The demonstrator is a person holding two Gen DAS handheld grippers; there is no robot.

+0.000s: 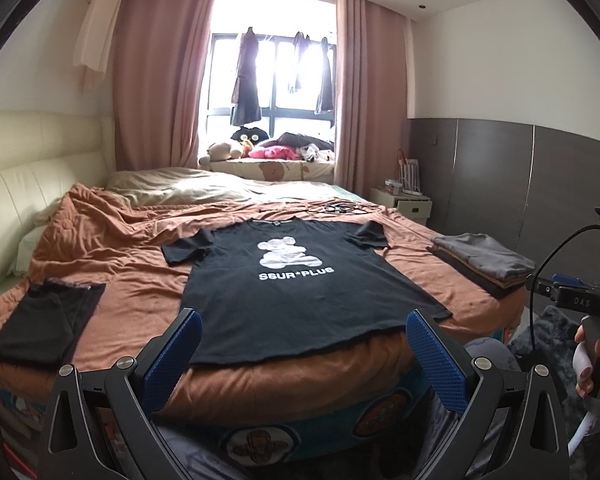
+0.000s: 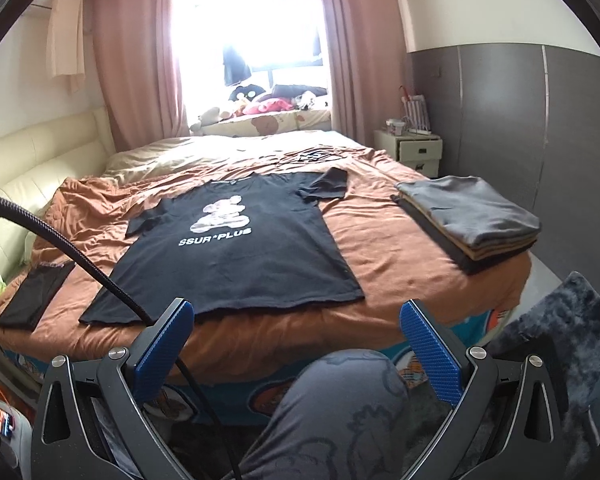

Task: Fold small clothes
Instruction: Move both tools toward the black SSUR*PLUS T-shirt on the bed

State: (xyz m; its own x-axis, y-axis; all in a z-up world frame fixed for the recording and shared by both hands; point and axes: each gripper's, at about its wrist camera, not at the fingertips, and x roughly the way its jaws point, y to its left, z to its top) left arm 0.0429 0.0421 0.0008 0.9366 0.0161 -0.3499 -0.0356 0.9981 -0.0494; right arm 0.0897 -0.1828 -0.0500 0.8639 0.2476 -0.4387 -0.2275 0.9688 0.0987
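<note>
One black T-shirt lies spread flat, face up, on the orange-brown bedspread, both short sleeves out to the sides, hem toward the near bed edge. Chest print: a pale bear figure above white lettering "SSUR*PLUS". A stack of folded garments, grey on top, tan and dark layers beneath, sits near the right bed edge. A folded black garment lies flat to the left.
</note>
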